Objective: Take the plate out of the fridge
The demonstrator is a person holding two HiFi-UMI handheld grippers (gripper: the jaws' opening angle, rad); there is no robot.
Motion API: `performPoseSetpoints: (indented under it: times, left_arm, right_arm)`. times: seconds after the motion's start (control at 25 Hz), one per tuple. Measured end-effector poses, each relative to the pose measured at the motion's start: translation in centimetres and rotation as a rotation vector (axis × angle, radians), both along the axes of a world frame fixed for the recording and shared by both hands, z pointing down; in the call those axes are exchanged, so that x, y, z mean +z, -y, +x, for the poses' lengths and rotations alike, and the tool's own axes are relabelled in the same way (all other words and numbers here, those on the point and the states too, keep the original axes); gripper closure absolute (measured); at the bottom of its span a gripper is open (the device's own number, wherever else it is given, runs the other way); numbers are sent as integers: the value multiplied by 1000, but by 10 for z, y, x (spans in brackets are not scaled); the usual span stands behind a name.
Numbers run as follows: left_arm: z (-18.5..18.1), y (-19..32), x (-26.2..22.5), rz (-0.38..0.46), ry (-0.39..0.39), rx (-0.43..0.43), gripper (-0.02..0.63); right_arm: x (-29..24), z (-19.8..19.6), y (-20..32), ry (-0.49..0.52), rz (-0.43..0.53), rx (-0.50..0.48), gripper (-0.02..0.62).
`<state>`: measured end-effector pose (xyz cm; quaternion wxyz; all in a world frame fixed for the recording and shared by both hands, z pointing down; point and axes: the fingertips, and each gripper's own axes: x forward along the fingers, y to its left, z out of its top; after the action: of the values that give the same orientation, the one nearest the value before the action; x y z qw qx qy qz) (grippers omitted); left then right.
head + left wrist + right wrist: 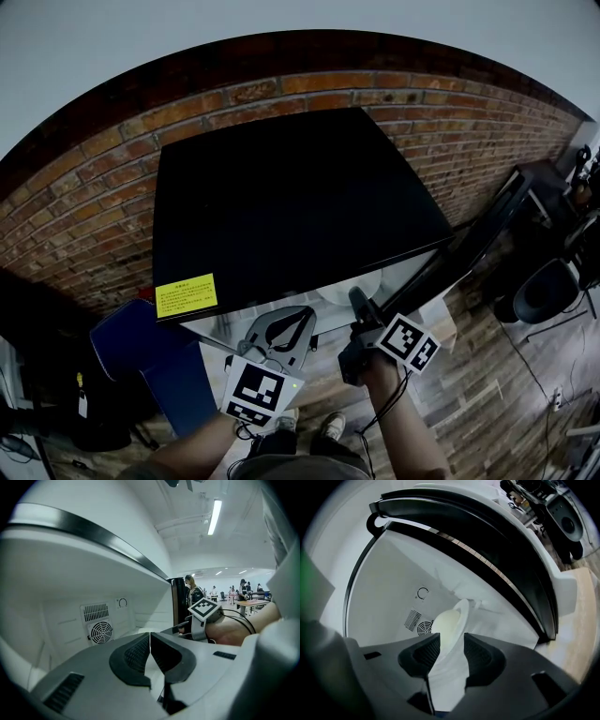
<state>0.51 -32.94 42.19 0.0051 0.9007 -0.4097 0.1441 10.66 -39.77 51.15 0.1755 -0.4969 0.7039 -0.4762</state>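
A white plate (450, 620) lies on the floor of the small open fridge (291, 206), in front of the back wall's fan vent (423, 627). It looks tilted in the right gripper view because that gripper is rolled. My right gripper (452, 641) reaches into the fridge and is open, with the plate's near rim between its fingertips and a gap on each side. From above, the right gripper (356, 300) sits at the fridge mouth beside the pale plate (336, 291). My left gripper (283, 314) hovers at the fridge's front, shut and empty (150, 641).
The fridge door (478, 239) stands open to the right. A brick wall (84, 206) runs behind, and a blue object (141, 347) sits low on the left. A black chair (544, 291) stands at the right. The fridge's white ceiling (70, 559) hangs close above the left gripper.
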Motion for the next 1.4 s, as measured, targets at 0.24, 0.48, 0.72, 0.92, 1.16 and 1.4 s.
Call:
performPoseSetpoints:
  times: [0.24,0.48,0.72,0.92,1.16,1.4]
  left_arm:
    - [-7,-5,2,-11,2,-8,588]
    - [-12,-10,2,-20,-7,-14,588]
    - [-19,-17,2,-18,-17,-26,588]
    - [-24,-21,0,-10,-32,-32,588]
    - [-33,-27,-5,5,-42,-44,588]
    - [-40,-30,-18,36,-55,-58,588]
  right_arm:
    - [3,-2,2,116,-35,42,510]
    - [5,0,2,244,-102,109,543]
    - [6,3,-9,331,-144,162,557]
    - [3,0,-18,355,-167,179,561]
    - [-6,-5,-35,399,-179,182,561]
    - [-40,-2,-56,401,-158,168,561]
